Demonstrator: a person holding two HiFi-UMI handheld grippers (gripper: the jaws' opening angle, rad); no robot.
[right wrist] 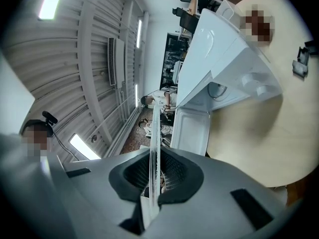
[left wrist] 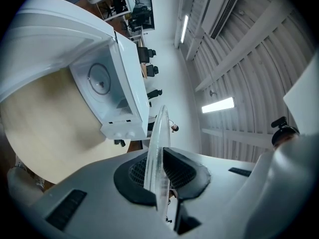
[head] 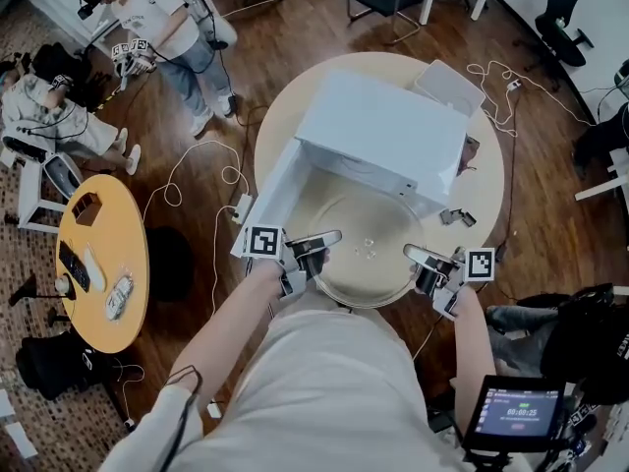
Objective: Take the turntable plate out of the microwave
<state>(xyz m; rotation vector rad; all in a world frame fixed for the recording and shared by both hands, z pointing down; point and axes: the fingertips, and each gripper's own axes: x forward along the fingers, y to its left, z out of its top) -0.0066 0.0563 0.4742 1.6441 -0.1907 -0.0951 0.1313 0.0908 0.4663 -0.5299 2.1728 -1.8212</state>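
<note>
Round table (head: 287, 124) | microwave (head: 383, 136) open | turntable plate (head: 359, 226) outside it, rim clamped by left tool (head: 319, 250) and right tool (head: 421, 262)

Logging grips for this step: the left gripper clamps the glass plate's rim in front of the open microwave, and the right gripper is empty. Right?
No. The right gripper is not empty: the right gripper view shows its jaws shut on the glass plate too. The rest stands.

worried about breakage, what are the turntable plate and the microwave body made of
The turntable plate looks like clear glossy glass: the table shows through it and its edge is translucent. The microwave has a smooth white casing, probably painted metal, possibly plastic.
</note>
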